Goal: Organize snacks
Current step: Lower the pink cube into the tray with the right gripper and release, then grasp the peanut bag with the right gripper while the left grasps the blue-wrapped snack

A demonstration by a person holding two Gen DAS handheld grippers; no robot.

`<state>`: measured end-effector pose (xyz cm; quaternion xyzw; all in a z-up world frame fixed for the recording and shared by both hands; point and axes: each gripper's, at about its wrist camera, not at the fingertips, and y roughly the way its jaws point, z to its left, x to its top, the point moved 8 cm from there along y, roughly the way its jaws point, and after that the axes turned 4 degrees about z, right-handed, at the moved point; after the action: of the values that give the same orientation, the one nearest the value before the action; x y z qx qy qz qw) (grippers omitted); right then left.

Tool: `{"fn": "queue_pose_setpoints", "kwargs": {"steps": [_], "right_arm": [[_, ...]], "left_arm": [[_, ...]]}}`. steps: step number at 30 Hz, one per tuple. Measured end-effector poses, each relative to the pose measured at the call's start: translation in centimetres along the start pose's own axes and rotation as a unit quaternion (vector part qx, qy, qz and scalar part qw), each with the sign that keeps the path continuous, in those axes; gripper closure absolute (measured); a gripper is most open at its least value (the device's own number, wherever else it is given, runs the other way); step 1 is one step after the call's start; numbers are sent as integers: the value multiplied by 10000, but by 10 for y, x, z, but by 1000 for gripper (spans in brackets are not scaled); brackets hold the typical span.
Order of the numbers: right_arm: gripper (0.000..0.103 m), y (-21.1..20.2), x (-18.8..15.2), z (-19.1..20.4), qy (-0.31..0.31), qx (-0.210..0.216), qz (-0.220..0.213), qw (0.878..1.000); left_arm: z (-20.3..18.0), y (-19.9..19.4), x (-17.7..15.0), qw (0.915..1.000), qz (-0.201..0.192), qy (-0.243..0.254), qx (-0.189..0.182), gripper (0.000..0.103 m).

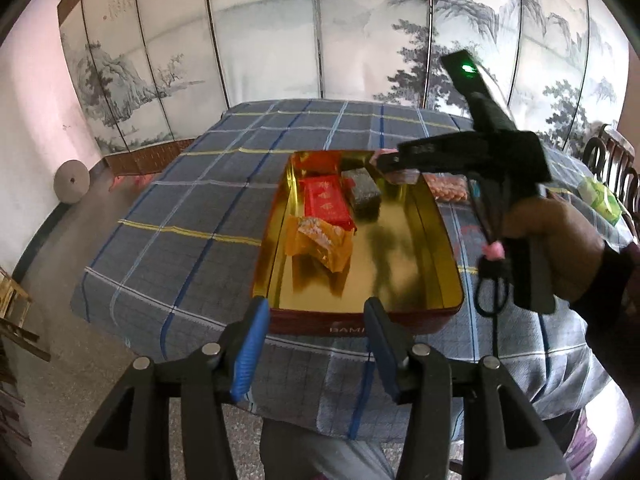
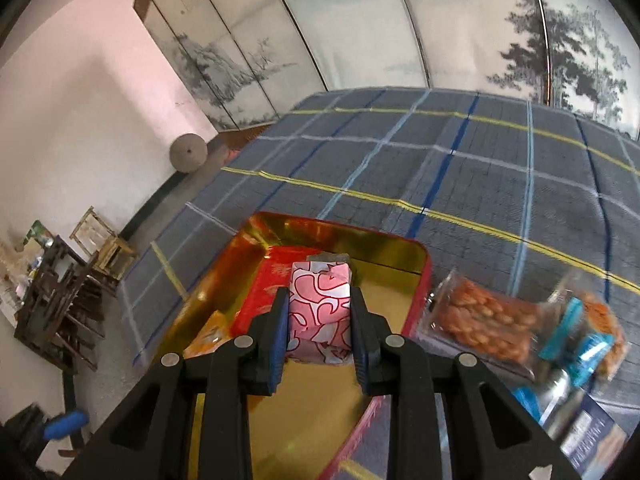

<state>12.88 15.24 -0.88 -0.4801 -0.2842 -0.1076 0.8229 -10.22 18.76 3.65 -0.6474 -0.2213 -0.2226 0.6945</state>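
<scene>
Right gripper (image 2: 319, 316) clamped on pink-patterned snack block (image 2: 320, 312) above gold tin (image 2: 416, 264) | left gripper (image 1: 316, 334) apart at tin's near wall | risk: early release tips block onto red packet (image 2: 264, 300).

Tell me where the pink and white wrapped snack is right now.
The pink and white snack is clamped in the right tongs, held over the gold tin, beside the red packet.

Plaid tablecloth (image 1: 192, 184); painted folding screen (image 1: 264, 40); stacked chairs (image 2: 60, 304).
</scene>
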Motion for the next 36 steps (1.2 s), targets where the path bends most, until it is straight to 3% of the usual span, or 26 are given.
{"fn": "queue_pose_setpoints", "kwargs": {"steps": [5,9,12,14,16,22,25,30,33,34,35,36], "right_arm": [[71,11,8,1,7,-73,-19,10000],[66,-7,12,1,-176,-24,-260,9995],[66,-32,18,-11,-574,18,-288,9979],[65,-49,9,-27,-1163,-100,72,9931],[64,-56,-1,-49,-1636,-504,585,9835],[64,-34,3,-54,-2461,-783,1150,9592],[50,-8,3,-53,-2944,-965,1392,9405],[32,22,2,-46,-3515,-901,1692,9163],[33,44,4,-49,-3547,-822,2016,9093],[43,50,3,-51,-3462,-750,2183,9093],[66,56,0,-54,-3354,-635,2412,9085],[67,58,1,-54,-3208,-466,2436,9141]], "left_arm": [[1,6,-2,10000,66,-6,-7,53],[0,6,-1,9999,115,-19,-17,53],[-1,3,1,10000,36,1,-26,53],[-4,2,3,10000,-5,-5,-87,49],[-10,4,4,9999,-8,17,-130,49],[-31,14,10,9994,116,197,-263,49],[-32,16,12,9995,122,260,-159,49],[-29,27,18,9993,273,135,-196,49],[-32,35,20,9991,353,129,-219,49],[-33,36,21,9990,373,145,-213,49],[-35,38,22,9989,394,161,-212,49],[-36,40,22,9988,413,184,-203,49]]}}
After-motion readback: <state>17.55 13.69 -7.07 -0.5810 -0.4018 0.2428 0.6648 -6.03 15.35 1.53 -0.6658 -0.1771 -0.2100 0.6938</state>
